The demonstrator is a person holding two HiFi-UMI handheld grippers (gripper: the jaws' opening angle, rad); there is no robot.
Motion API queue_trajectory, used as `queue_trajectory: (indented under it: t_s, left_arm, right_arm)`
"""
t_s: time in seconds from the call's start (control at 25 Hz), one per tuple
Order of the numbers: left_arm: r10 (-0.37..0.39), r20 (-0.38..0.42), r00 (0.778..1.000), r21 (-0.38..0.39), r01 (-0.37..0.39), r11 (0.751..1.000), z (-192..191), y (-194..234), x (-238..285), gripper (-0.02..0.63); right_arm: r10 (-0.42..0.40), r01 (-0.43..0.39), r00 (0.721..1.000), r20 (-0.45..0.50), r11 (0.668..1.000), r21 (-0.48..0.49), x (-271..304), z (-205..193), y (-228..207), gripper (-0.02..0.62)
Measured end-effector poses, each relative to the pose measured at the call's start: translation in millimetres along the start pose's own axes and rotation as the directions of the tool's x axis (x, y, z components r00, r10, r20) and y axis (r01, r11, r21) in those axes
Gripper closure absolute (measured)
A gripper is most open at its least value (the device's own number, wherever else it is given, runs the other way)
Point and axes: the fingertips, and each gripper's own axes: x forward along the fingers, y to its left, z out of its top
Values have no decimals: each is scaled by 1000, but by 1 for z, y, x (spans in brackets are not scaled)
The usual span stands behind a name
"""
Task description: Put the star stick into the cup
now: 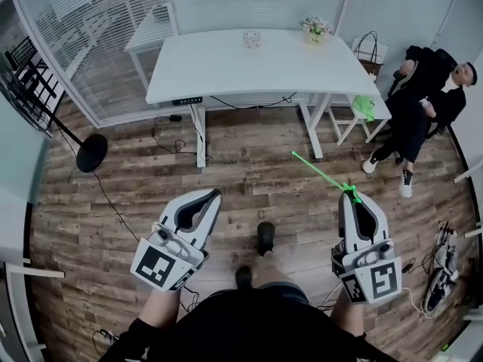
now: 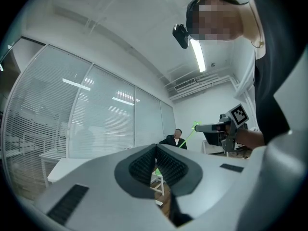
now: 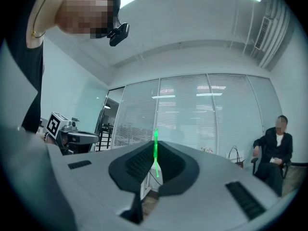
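The right gripper (image 1: pixel 352 196) is clenched on the star stick (image 1: pixel 321 173). The thin green rod comes out from the jaw tips and points to the far left, above the wooden floor. A thicker green part, probably the star, sits just at the tips, so the free end seems to be the plain one. In the right gripper view the stick stands between the two dark pads, nearly upright. The left gripper (image 1: pixel 213 196) has its jaws pressed together with nothing between them, and it hangs near the person's left side.

The cup (image 1: pixel 252 39) is a small pale thing on the far side of the white table (image 1: pixel 226 78), well apart from both grippers, left of a little pot of flowers (image 1: pixel 315 30).

The stick is in hand, and I judge that the step now is to carry it to the table. To do this well, the grip should stay firm, because so thin a rod can turn between the pads. Over the cup, the free end should point down into the mouth before release. The left gripper could steady the cup, which looks light.
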Motion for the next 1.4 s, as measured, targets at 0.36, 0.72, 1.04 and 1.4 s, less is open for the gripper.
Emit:
queue_trajectory:
  t_s: [0.36, 0.72, 1.04, 1.4]
  left_arm:
    - [30, 8, 1000, 17, -30, 999, -1, 28, 32, 592]
    - [56, 14, 998, 33, -57, 998, -4, 73, 97, 592]
    - [79, 16, 997, 29, -80, 996, -9, 106, 159, 592]
    - [106, 18, 994, 29, -106, 994, -14, 136, 225, 592]
  right_arm:
    - [28, -28, 999, 29, 1000, -6, 44, -1, -24, 574]
    - [81, -81, 996, 49, 997, -1, 120, -12, -61, 574]
    - [113, -114, 992, 47, 994, 6, 182, -22, -106, 574]
    - [157, -158, 986, 48, 987, 7, 240, -32, -151, 574]
